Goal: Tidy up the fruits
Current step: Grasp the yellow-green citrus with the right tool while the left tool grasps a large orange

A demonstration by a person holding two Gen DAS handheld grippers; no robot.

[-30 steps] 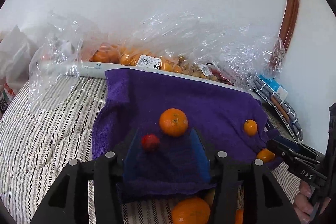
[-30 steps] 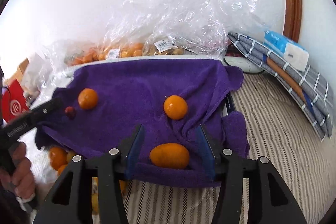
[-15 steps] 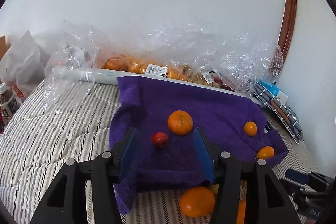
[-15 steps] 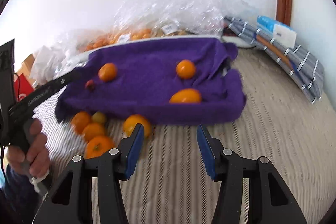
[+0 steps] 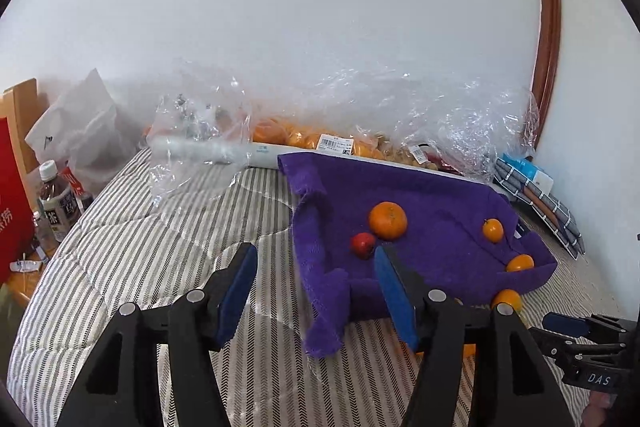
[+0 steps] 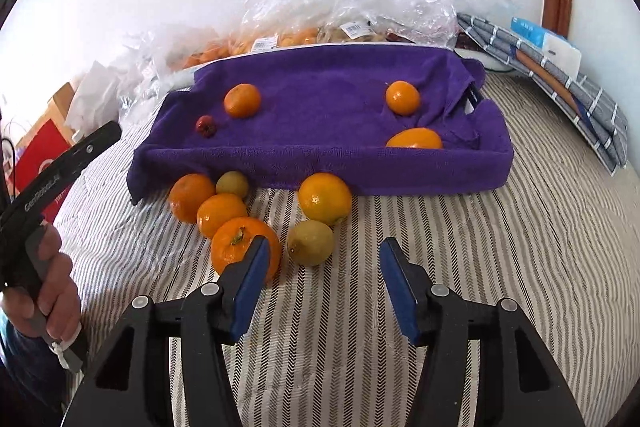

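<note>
Six loose fruits (image 6: 224, 215) bunched on the striped bedding (image 6: 440, 227) just before the purple towel-lined tray (image 6: 320, 163), four more inside, possibly a small apple (image 6: 206, 125) among them; left gripper (image 5: 312, 291) and right gripper (image 6: 322, 283) both just opening, jaws moderately apart, nothing between.

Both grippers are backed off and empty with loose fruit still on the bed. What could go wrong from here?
1. The loose fruit lies packed together on the soft striped bedding; closing on one orange may nudge its neighbours rolling.
2. The purple towel hides the tray's front rim, so a carried fruit could clip it.
3. The right gripper, jaws just opening, points beside the yellow lemon, not around it.
</note>
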